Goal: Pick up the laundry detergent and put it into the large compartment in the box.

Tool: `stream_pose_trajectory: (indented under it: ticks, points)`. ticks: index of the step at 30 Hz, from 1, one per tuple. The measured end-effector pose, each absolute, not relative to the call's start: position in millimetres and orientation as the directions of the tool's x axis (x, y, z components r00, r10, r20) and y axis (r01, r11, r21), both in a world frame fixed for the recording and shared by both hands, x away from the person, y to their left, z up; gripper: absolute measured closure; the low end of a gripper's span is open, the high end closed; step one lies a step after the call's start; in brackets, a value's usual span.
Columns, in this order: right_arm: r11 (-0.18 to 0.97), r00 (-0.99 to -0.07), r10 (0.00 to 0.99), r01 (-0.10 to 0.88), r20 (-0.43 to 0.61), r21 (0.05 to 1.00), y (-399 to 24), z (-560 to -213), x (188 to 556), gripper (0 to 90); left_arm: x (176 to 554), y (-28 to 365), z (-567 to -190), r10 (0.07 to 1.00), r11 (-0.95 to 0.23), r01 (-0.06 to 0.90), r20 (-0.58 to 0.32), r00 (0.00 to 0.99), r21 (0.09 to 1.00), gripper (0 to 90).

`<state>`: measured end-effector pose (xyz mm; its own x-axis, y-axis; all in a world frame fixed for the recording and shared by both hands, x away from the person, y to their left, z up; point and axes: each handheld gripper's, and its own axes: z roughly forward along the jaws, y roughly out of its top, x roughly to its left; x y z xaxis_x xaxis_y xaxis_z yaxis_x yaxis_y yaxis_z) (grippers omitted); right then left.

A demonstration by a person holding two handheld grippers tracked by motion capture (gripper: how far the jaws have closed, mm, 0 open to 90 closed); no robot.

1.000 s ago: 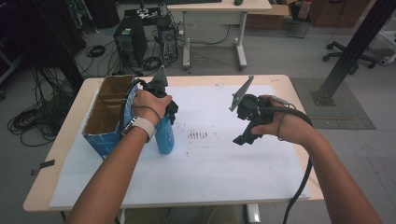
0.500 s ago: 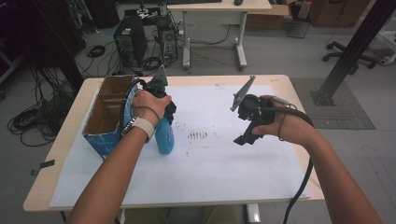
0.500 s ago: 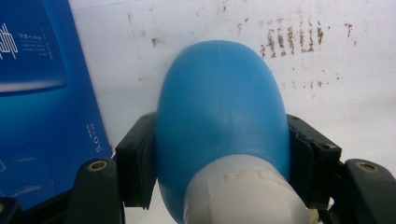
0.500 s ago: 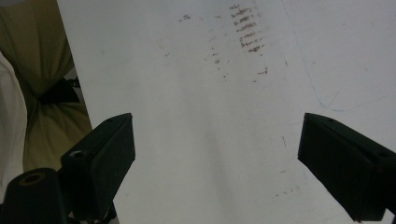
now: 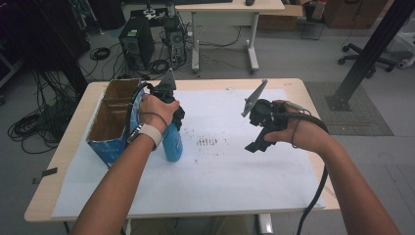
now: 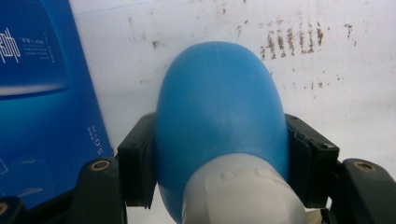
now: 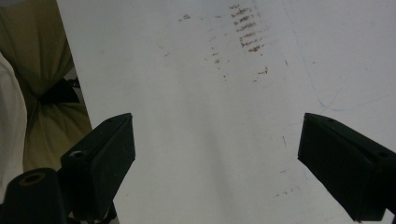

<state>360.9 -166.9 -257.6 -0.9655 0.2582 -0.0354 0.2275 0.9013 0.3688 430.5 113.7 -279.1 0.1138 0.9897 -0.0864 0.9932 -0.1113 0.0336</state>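
- While I look along my left gripper (image 6: 219,186), I see its two black pads pressed on both sides of the blue bottle (image 6: 219,107), just below the white cap (image 6: 243,191); the jaws have just been closing on it.
- From the high view the blue bottle (image 5: 172,142) stands upright on the white paper (image 5: 220,181), its long axis vertical, cap pointing up into the gripper.
- It stands just beside the open blue box (image 5: 110,127), near the left side of the table (image 5: 54,196).
- My right gripper (image 7: 217,163) has its jaws wide apart with nothing between them, above the paper (image 7: 196,116).
- Farther on, brown marks (image 5: 206,142) lie between both grippers.
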Motion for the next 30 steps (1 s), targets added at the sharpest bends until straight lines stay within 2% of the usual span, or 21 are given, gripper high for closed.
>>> stream_pose_trajectory:
  ticks: [19,30]
  points:
    - [0.9,-0.965,0.259,0.228,-0.036,0.372,-168.2,-256.9,359.9,11.1,429.3,112.9,-274.9,0.987,-0.133,0.991,-0.086,0.135,0.021,37.6]
    - [0.899,-0.965,0.26,0.226,-0.04,0.376,-170.0,-256.1,358.4,11.1,425.4,116.3,-254.4,0.988,-0.127,0.991,-0.089,0.129,0.027,37.6]
